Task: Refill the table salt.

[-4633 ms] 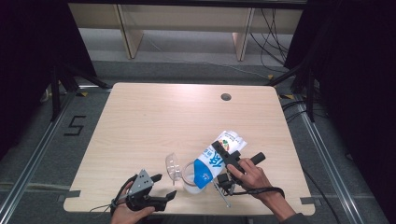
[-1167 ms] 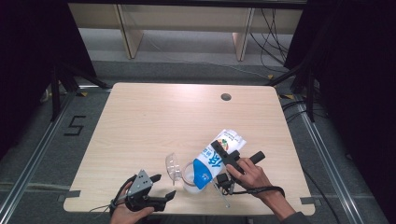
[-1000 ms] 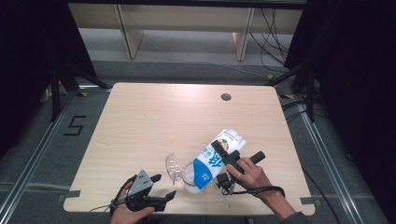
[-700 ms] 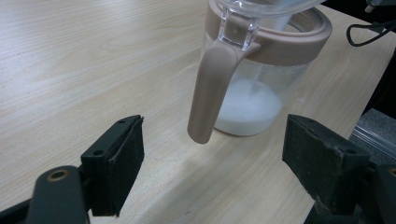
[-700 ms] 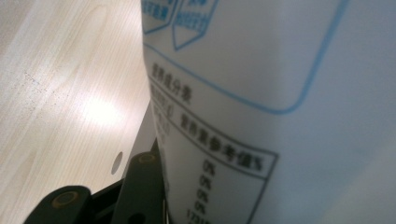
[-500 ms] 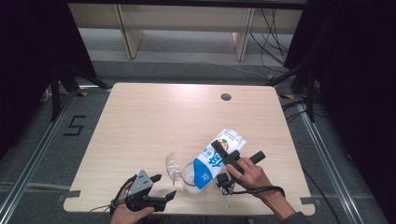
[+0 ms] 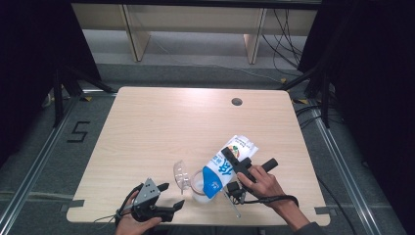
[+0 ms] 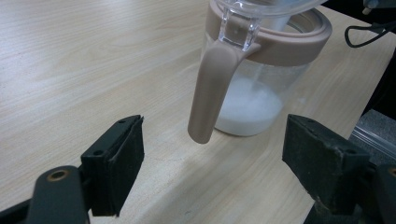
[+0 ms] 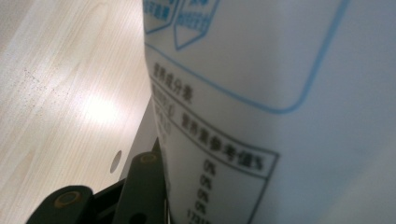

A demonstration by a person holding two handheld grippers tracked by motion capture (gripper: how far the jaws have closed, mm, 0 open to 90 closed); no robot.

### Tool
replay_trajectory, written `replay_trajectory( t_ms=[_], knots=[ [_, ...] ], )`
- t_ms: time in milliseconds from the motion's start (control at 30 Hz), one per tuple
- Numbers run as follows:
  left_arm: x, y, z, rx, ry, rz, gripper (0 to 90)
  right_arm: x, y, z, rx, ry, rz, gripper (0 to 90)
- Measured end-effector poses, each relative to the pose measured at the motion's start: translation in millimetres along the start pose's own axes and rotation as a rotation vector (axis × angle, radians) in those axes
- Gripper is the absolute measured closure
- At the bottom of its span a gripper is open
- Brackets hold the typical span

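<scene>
Nothing moved; tilted carton [image 7: 226,165] over jug [image 8: 261,84] holding white liquid.

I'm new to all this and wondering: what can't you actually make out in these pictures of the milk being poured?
- High view: the carton's spout, hidden behind the jug rim; the stream is too small to see.
- Left gripper view: the jug's top and open lid are cut off by the upper edge.
- Right gripper view: the carton blocks the jug, and its small print is too blurred to read; one pad of the right gripper is hidden behind it.
</scene>
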State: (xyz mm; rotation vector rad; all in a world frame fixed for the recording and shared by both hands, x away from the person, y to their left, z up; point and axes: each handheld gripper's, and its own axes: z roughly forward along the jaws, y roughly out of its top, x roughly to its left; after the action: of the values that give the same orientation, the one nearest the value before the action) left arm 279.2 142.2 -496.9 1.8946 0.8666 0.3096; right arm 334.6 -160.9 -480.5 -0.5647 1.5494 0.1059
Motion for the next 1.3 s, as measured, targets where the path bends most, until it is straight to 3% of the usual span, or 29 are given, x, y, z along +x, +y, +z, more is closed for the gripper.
replay_trajectory(
  t_ms=[333, 467, 567, 1300],
  knots=[
    [0.2, 0.0, -0.1, 0.000, 0.001, 0.000, 20.4, -2.0, 1.0, -0.5, 0.008, 0.002, -0.007, 63.1],
    [0.2, 0.0, 0.0, -0.001, 0.001, -0.002, 20.4, -0.9, 1.4, 0.1, 0.002, -0.005, 0.015, 63.5],
    [0.1, -0.1, -0.1, -0.001, 0.001, -0.002, 20.4, -1.9, 1.0, -0.3, 0.010, 0.008, -0.012, 63.5],
    [0.3, -0.1, -0.1, -0.002, 0.001, -0.006, 20.4, -0.6, 0.8, 0.2, 0.000, -0.006, -0.012, 64.3]
  ],
)
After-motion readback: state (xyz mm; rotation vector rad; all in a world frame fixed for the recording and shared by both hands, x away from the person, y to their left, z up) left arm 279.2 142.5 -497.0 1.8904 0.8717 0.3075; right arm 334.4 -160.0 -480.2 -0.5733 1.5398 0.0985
